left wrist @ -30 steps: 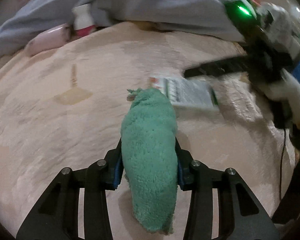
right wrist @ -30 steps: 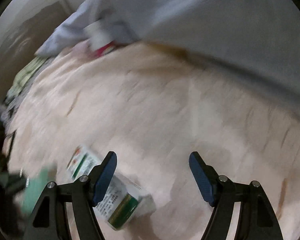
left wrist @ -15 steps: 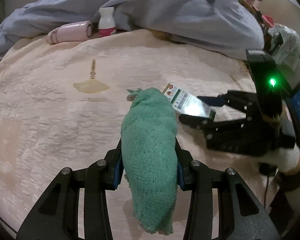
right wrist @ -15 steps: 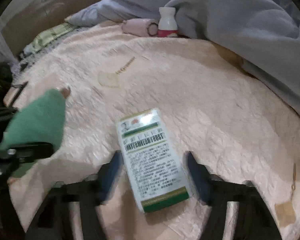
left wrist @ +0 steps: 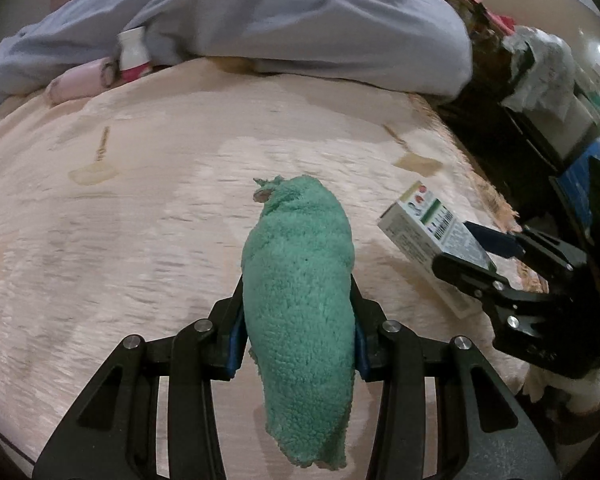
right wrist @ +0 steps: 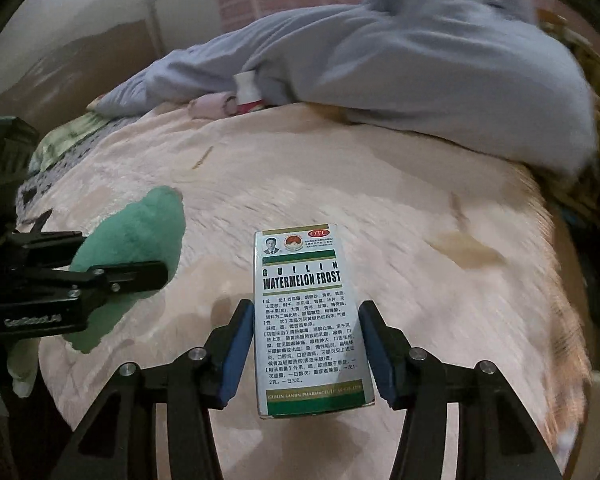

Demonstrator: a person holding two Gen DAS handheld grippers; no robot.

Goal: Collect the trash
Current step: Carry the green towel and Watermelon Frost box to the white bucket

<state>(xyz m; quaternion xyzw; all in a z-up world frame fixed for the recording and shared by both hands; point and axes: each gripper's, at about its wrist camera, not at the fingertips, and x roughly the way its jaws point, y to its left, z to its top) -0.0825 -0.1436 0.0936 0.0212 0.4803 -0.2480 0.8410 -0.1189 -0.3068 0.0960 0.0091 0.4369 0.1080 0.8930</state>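
My left gripper [left wrist: 298,320] is shut on a green fuzzy cloth [left wrist: 300,280] and holds it above the pink bedspread [left wrist: 140,220]. My right gripper [right wrist: 306,344] is shut on a white and green medicine box [right wrist: 306,320] labelled Watermelon Frost and holds it off the bed. The box [left wrist: 432,240] and the right gripper [left wrist: 480,264] also show at the right of the left wrist view. The cloth [right wrist: 132,248] and left gripper [right wrist: 100,280] show at the left of the right wrist view.
A grey-blue quilt [left wrist: 280,20] lies bunched at the back of the bed. A white bottle with a red base [left wrist: 134,54] and a pink bottle [left wrist: 80,84] lie by it. Cluttered dark furniture [left wrist: 540,100] stands off the right bed edge.
My right gripper closed on the medicine box and lifted it off the bed toward the right edge. My left gripper kept hold of the green cloth.
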